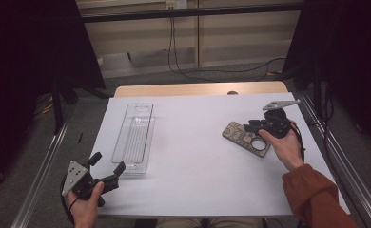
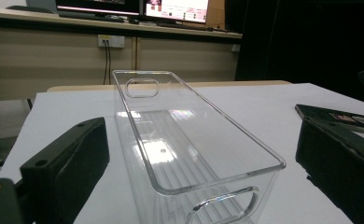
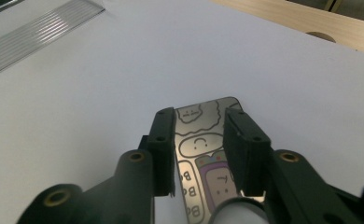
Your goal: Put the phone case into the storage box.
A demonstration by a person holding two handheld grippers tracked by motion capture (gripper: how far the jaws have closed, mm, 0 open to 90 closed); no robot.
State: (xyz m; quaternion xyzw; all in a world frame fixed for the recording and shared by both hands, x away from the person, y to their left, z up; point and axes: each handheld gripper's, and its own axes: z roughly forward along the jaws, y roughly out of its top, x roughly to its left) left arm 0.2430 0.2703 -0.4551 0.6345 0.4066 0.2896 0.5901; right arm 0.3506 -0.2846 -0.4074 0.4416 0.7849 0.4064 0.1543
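A clear plastic bin (image 1: 135,137) lies lengthwise on the left half of the white table, empty. My left gripper (image 1: 107,164) sits just in front of its near end, open wide. In the left gripper view the bin (image 2: 189,140) stands between the two spread jaws of that gripper (image 2: 201,126), which do not touch it. A phone case (image 1: 244,138) with cartoon drawings lies flat on the right. My right gripper (image 1: 249,126) hovers over its far edge. In the right gripper view the gripper (image 3: 199,116) stands open by a narrow gap, and the case (image 3: 199,142) lies under the jaws.
The white table top (image 1: 198,161) ends in a wooden strip (image 1: 198,89) at the back. Metal rails (image 1: 338,152) run along both sides. Cables (image 1: 212,71) trail on the floor behind. The phone case (image 2: 339,116) also lies at the right of the left gripper view.
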